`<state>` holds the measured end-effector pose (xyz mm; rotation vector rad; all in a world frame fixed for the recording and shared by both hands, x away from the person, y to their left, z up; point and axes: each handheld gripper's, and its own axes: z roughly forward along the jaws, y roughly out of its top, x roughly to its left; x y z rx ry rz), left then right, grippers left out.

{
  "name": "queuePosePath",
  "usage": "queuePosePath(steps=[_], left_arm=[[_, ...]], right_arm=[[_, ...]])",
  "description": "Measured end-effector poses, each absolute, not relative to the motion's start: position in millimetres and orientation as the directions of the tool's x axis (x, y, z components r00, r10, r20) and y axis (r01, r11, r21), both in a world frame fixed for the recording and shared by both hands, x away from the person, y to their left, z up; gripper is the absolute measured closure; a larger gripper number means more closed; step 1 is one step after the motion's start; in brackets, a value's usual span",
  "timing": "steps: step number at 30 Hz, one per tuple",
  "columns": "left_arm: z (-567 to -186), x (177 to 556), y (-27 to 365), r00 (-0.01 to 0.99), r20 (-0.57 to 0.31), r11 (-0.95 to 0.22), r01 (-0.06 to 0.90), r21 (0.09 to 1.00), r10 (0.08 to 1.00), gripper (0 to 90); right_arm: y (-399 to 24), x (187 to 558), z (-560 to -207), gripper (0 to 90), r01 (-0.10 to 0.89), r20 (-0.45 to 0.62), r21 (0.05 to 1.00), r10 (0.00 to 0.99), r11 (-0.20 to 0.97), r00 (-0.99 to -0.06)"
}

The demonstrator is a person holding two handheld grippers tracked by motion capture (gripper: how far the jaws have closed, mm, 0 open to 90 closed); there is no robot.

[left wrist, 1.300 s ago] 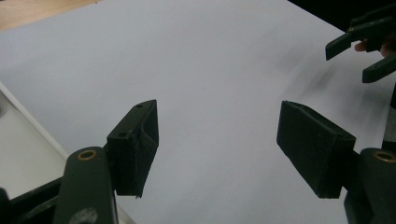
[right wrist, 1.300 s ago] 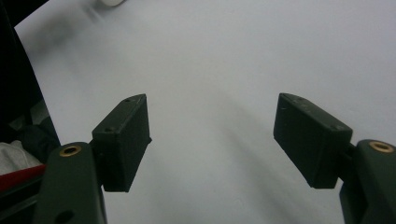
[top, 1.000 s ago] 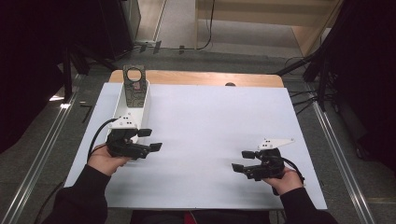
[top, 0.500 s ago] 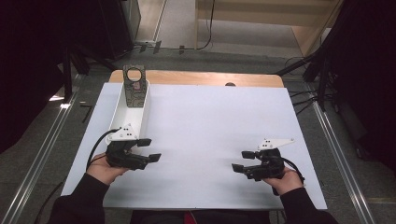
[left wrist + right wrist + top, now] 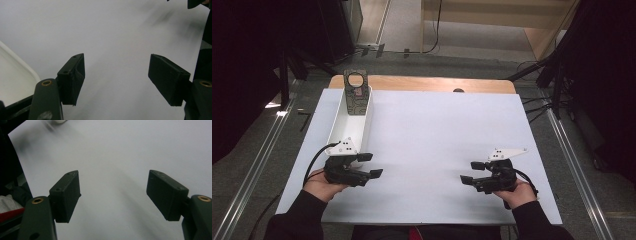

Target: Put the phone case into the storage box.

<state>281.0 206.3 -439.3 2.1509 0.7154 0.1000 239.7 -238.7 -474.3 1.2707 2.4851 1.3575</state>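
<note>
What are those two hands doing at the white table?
A person holds a black grabbing tool in each hand over a white table. The left tool sits near the end of a long white tray, with its jaws open and nothing between them. A dark patterned piece stands at the far end of that tray. The right tool hovers over bare table, open and holding nothing. Nothing has been picked up yet.

A wooden table (image 5: 422,83) has a big white sheet (image 5: 437,140) on top. A long white tray (image 5: 343,125) lies at its left side, maybe holding a patterned card (image 5: 355,95).
</note>
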Motion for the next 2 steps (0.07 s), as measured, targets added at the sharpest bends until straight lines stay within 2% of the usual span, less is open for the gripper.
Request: queuePosePath(steps=[2], left_arm=[[-439.8,281.0,206.7,0.834,-0.173,-0.481,0.458,0.748,0.524,29.6]], right_arm=[[-238.8,239.4,-473.9,26.3,0.640,0.331,0.716,0.671,0.280,-0.664]])
